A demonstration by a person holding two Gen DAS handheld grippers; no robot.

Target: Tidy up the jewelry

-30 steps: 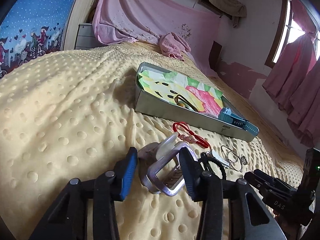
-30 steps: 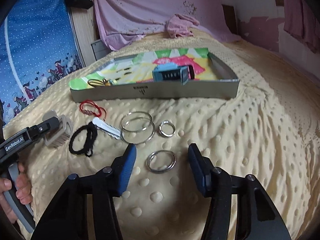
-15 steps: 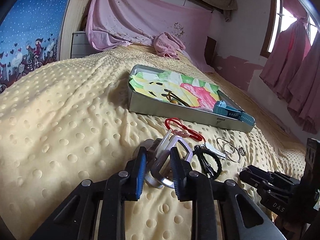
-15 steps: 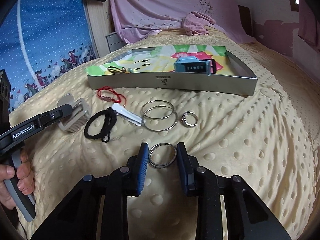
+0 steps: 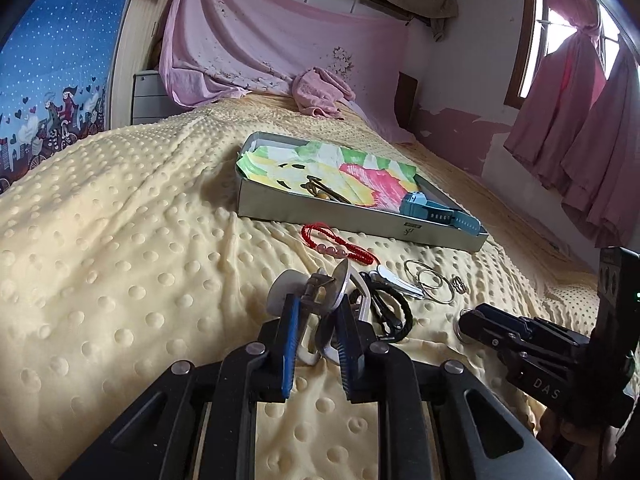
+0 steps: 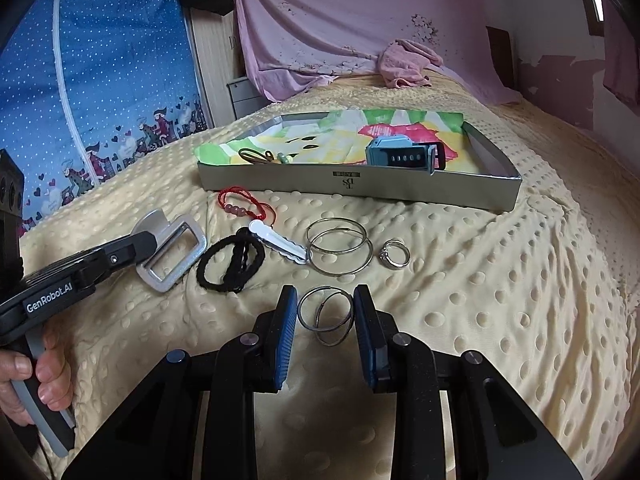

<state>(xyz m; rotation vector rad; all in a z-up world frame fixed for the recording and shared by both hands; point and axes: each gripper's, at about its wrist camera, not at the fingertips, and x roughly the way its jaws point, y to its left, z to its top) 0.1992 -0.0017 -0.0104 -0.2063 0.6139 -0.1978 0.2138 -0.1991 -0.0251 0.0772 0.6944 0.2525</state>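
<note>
A: Count on the bed (image 6: 480,300)?

B: Loose on the yellow dotted blanket: one red cord bracelet (image 6: 244,205) with pink beads, one white hair clip (image 6: 278,242), one black hair tie (image 6: 231,263), two big thin hoops (image 6: 340,250) overlapping, one small ring (image 6: 395,254) with a stone, all in front of the tray. Nearest the right camera, thin silver rings (image 6: 326,316), apparently two overlapping, can't tell for sure.

A: In the tray?

B: One grey tray (image 6: 400,190), lined with one bright printed cloth. Inside: one blue watch (image 6: 402,154) and one brownish looped piece (image 6: 256,156) at the left end.

A: Left gripper?

B: Left gripper (image 5: 316,326) fingers are closing, pinching one silver rectangular buckle piece (image 5: 340,286), tilted up at the blanket's surface just left of the black hair tie. Whether it's clear of the blanket, can't tell.

A: Right?

B: Right gripper (image 6: 325,322) fingers bracket the thin silver rings, pads touching the outer edges on both sides. The rings look tipped up between them.

A: Readable text?

B: "GenRobot.AI" on the left gripper body in the right wrist view. "DAS" on the right gripper body in the left wrist view. Tray's front wall has a small logo, upside down, reads like "DS"; the line under it is too small.

A: Hands?

B: One hand (image 6: 40,376) visible, wrapped on the left gripper's grey handle.
</note>
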